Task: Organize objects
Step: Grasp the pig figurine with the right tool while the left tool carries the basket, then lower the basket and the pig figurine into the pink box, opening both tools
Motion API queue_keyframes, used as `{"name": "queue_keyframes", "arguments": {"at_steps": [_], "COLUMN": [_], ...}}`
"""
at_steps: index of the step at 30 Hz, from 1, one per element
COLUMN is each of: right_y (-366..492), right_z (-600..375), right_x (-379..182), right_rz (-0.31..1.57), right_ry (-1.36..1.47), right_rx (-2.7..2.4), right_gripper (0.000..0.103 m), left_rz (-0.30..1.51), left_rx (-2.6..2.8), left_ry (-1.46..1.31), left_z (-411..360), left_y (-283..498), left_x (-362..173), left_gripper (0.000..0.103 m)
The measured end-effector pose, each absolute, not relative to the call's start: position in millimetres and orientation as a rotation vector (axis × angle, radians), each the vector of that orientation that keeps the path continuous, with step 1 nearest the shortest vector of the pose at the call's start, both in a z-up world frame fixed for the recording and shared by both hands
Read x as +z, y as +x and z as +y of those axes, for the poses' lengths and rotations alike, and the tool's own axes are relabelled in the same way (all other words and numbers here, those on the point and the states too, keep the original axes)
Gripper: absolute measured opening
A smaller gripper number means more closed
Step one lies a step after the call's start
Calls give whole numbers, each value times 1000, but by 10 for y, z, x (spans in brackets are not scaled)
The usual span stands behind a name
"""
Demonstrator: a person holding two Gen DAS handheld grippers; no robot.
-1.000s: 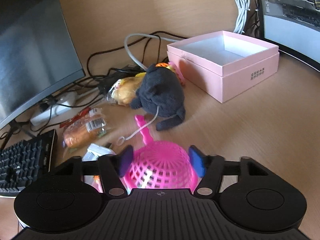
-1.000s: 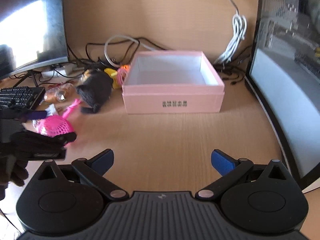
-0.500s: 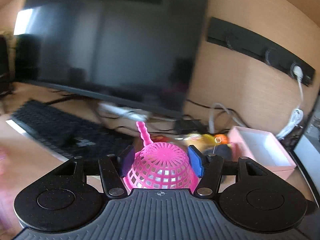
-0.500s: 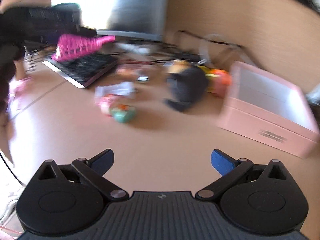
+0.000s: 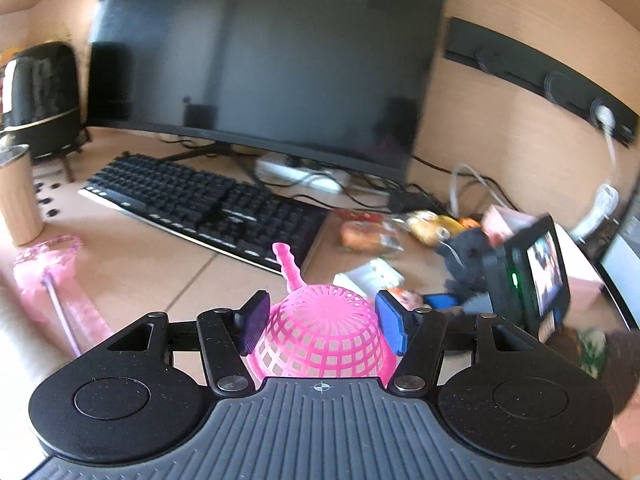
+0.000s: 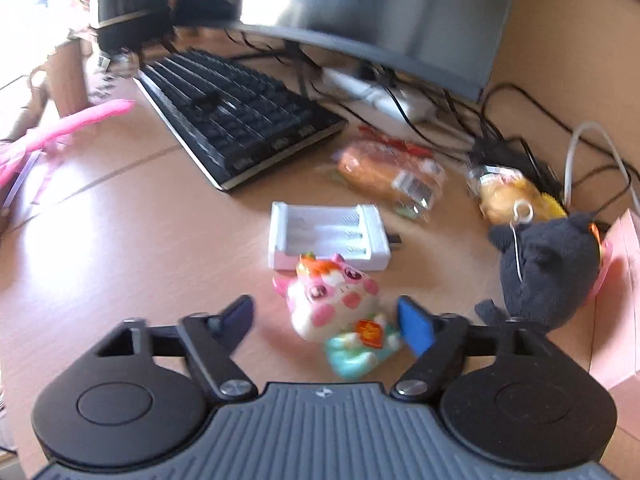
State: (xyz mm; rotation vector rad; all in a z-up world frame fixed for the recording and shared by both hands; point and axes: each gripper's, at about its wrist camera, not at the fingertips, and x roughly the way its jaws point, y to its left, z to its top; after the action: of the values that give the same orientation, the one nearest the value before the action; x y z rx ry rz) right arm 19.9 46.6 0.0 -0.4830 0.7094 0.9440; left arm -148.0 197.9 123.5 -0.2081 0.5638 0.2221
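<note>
Closing right gripper (image 6: 326,322) fingers around pink cat toy (image 6: 334,300) on counter (image 6: 140,240), not pinching yet, likely next for sorting. Left gripper (image 5: 322,322) pinching pink mesh basket (image 5: 324,330) upside down, held clear above counter.

The lower rim of the pink plastic mesh basket (image 5: 325,332) is hidden behind the gripper body. In the right wrist view, motion blur smears the pink-and-white cat figurine (image 6: 334,300), so whether the jaws touch it cannot be told. The pink cardboard box (image 6: 618,300) is cut off by the right edge. The barcode label on the clear-wrapped orange bread roll (image 6: 384,174) is too blurred to read.
</note>
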Motion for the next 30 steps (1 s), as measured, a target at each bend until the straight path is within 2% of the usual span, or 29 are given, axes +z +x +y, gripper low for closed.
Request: {"name": "queue_keyframes", "arguments": {"at_steps": [1, 2, 10, 14, 22, 30], "right_y": [223, 221, -49, -177, -366, -414], "right_z": [451, 415, -725, -1364, -2394, -2888], "right_x": [10, 37, 530, 686, 960, 1164], "right_rz": [725, 740, 701, 721, 725, 652], "right_ry": [-465, -461, -390, -378, -294, -220], "right_rx": [950, 943, 873, 752, 460, 340], "right_gripper": [48, 47, 47, 47, 47, 47], "left_rz": [566, 570, 640, 616, 496, 439], "left_rx": [200, 178, -96, -248, -379, -343], "left_ry": [-196, -186, -166, -155, -166, -217], "left_z": [1958, 1935, 1499, 1116, 287, -278], "left_y": [-1497, -1491, -1216, -963, -140, 991], "left_x": [1223, 1206, 1117, 1133, 1431, 1667], "left_gripper": [63, 63, 63, 63, 64, 64]}}
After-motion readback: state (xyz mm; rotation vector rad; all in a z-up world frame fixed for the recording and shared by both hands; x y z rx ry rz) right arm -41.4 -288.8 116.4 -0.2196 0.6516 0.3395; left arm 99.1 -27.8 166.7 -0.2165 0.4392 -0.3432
